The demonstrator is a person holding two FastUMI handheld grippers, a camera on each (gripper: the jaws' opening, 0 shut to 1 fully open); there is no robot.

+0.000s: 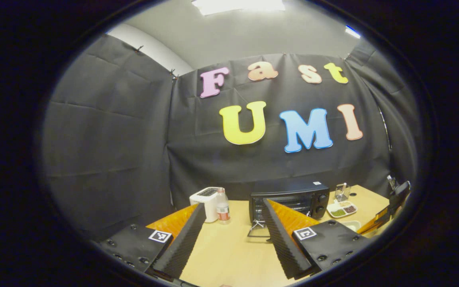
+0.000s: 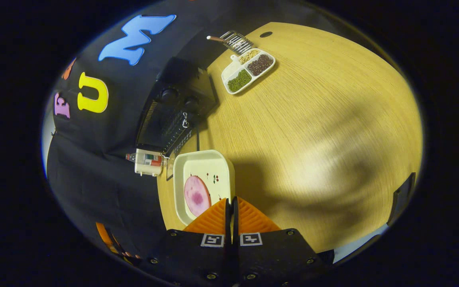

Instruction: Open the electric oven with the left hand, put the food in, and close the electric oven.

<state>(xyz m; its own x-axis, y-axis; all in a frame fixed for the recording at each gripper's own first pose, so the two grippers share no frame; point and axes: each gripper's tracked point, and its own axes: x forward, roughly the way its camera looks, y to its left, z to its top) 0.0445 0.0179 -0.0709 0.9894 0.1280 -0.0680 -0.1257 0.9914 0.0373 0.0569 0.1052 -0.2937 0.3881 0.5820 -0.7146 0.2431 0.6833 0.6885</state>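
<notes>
The black electric oven [image 1: 289, 197] stands at the back of the wooden table, and its glass door [image 1: 258, 232] lies folded down in front of it. My left gripper [image 1: 233, 204] is open, short of the oven, with nothing between its fingers. In the right gripper view the oven [image 2: 173, 101] sits upper left with its wire rack showing. My right gripper [image 2: 231, 200] is shut on the near rim of a white square plate [image 2: 205, 165]. The plate carries a pink slice of meat [image 2: 197, 196] and is held above the table, just short of the oven's open front.
A white toaster [image 1: 205, 201] and a small bottle [image 1: 222, 207] stand left of the oven. A divided tray of beans [image 2: 248, 71] and a wire holder [image 2: 235, 40] sit to its right. The bare wooden tabletop [image 2: 313, 139] spreads out to the right.
</notes>
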